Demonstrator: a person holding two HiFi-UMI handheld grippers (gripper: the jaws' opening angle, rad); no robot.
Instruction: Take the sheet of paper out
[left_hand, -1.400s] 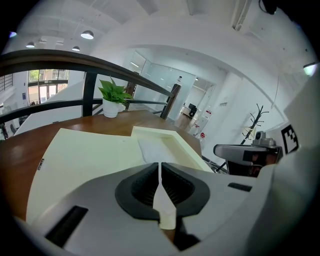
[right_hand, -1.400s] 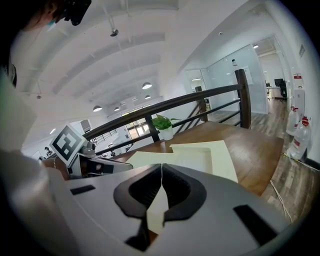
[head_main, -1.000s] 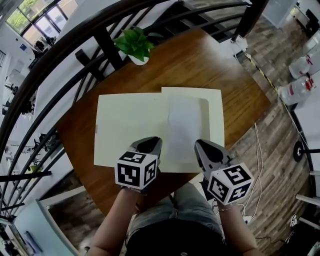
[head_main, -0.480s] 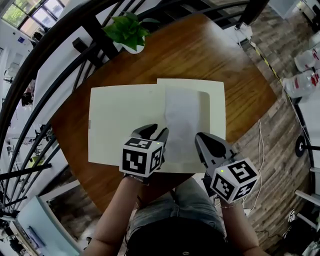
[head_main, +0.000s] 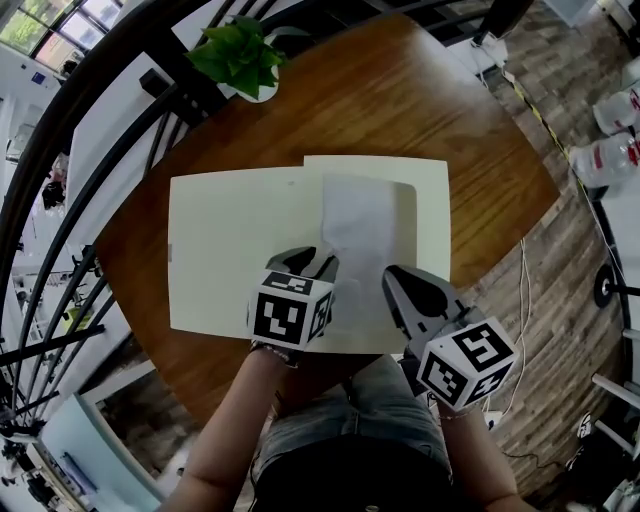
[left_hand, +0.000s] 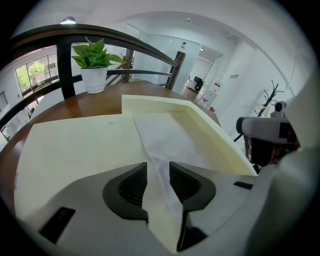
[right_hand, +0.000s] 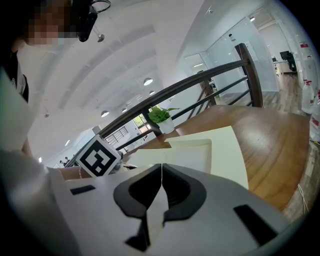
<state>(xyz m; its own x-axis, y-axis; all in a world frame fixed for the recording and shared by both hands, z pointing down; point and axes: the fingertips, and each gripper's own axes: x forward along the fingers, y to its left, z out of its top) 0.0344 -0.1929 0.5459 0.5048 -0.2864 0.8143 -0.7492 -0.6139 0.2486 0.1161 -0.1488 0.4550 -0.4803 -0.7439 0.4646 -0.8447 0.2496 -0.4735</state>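
Observation:
A cream folder (head_main: 230, 250) lies open on the round wooden table (head_main: 400, 100). A white sheet of paper (head_main: 365, 235) rests in its right half, inside a shallow raised border. My left gripper (head_main: 312, 262) hovers low over the sheet's near left edge, pointing steeply down. In the left gripper view its jaws (left_hand: 158, 172) are opening, and the sheet's edge (left_hand: 165, 137) runs under the gap without either pad pressing on it. My right gripper (head_main: 393, 275) hangs at the folder's near right part, shut with nothing between its pads (right_hand: 161, 172).
A potted green plant (head_main: 238, 55) stands at the table's far left edge. A dark curved railing (head_main: 90, 150) wraps round the table's left and far sides. The person's legs are at the table's near edge. White containers stand on the floor at the far right.
My left gripper's jaws have gone from shut to open, and it has shifted forward and down over the sheet's near left edge. The right gripper has barely moved.

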